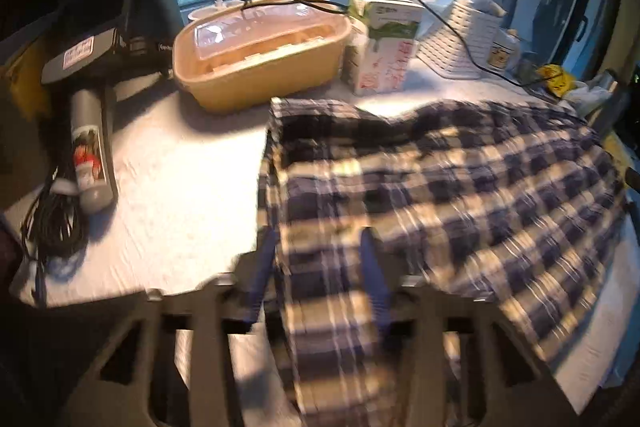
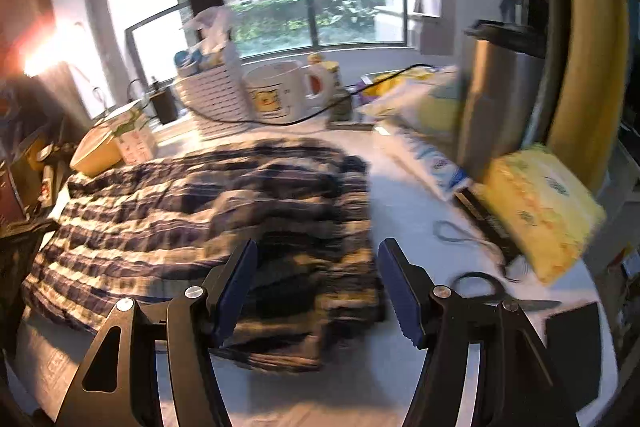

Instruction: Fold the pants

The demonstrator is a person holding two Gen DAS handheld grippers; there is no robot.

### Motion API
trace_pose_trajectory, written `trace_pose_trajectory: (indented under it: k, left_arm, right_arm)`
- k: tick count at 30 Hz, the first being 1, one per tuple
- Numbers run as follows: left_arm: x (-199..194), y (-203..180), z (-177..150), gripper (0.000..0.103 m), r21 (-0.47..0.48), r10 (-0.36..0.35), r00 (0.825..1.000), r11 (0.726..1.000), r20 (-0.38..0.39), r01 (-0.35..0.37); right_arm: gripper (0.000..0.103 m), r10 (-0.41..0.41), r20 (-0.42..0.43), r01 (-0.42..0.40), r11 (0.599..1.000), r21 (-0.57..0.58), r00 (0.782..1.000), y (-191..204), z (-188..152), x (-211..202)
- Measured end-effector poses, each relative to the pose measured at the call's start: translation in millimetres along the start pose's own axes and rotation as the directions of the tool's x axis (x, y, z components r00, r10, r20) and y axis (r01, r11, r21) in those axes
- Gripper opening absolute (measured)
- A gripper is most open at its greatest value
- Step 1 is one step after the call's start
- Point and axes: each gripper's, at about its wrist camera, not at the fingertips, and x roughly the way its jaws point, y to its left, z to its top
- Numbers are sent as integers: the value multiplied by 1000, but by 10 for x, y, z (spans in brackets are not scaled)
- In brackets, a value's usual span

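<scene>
The blue-and-white plaid pants [image 1: 460, 183] lie spread on the white table [image 1: 172, 195]. In the left wrist view my left gripper [image 1: 320, 259] has its jaws open and a strip of the pants' near edge runs between the blue pads, draped toward the camera. In the right wrist view the pants [image 2: 180, 211] lie bunched, with a folded corner near me. My right gripper [image 2: 318, 279] is open, hovering over that near right corner, holding nothing.
A tan lidded box [image 1: 260, 55], a milk carton [image 1: 384, 43] and a white basket [image 1: 464, 39] stand behind the pants. A hair dryer [image 1: 88, 131] lies at the left. Scissors [image 2: 492, 291], a yellow pack [image 2: 540, 215], a mug [image 2: 276, 91] and a steel bin [image 2: 500, 95] are on the right.
</scene>
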Motion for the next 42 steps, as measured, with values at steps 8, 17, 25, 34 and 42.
trace_pose_trajectory:
  k: [8, 17, 25, 34, 42]
  left_arm:
    - [182, 0, 89, 30, 46, -22, 1000, 999, -19, 22]
    - [303, 251, 127, 2, 31, 71, 997, 997, -21, -70]
    - [53, 291, 353, 9, 55, -2, 1000, 998, 0, 2]
    - [392, 370, 639, 58, 74, -47, 999, 996, -20, 48]
    - [525, 252, 742, 2, 113, -84, 996, 990, 23, 81]
  right_arm:
    - [65, 77, -43, -79, 995, -56, 996, 375, 53, 336]
    - [65, 76, -123, -86, 993, -79, 990, 561, 117, 760]
    - [65, 63, -142, -73, 995, -68, 988, 547, 155, 819]
    - [65, 43, -48, -47, 995, -86, 998, 517, 357, 470]
    - [60, 148, -75, -161, 962, -220, 986, 522, 837, 762]
